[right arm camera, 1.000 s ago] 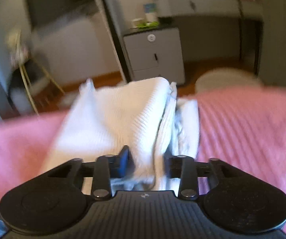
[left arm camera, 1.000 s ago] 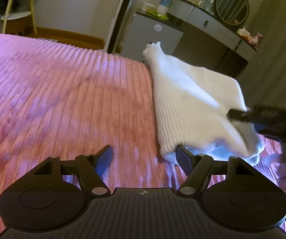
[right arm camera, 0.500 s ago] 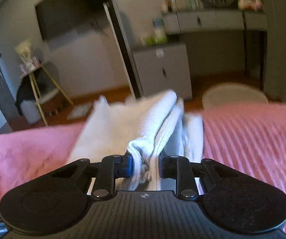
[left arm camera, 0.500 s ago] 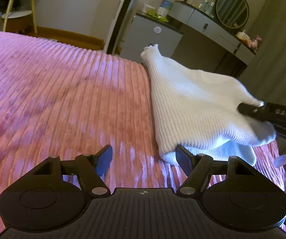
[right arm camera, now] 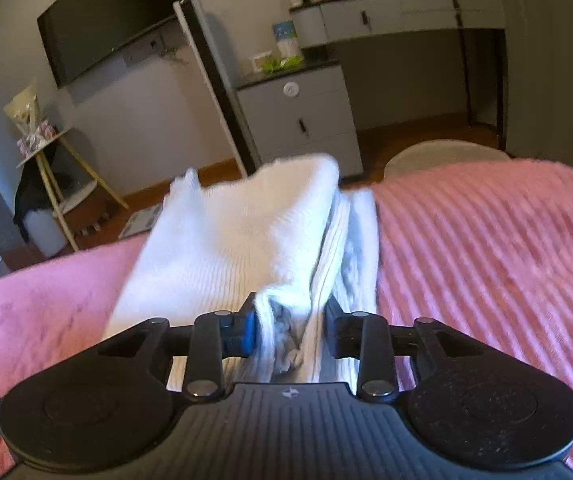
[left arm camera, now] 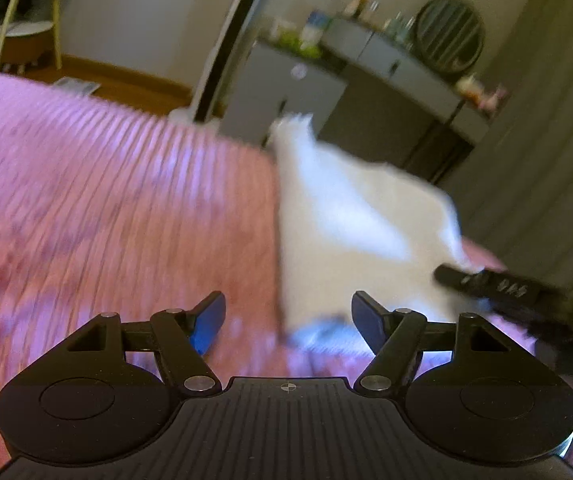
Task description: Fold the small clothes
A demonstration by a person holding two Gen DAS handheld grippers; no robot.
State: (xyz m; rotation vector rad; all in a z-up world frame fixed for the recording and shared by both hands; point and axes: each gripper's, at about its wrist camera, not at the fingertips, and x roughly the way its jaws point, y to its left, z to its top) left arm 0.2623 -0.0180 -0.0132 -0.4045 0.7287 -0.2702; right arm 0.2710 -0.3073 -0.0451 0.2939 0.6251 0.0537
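The left gripper (left arm camera: 288, 322) stands with its jaws wide apart and nothing between them, the pink ribbed bedspread (left arm camera: 106, 216) ahead and to its left and the near edge of the white knit garment (left arm camera: 346, 232) just ahead of its right finger. Further right, the right gripper (right arm camera: 290, 326) has the garment's bunched layers between its fingers, jaws opening. Judging by the stacked layers, one fold looks made; flattening and any final fold remain.
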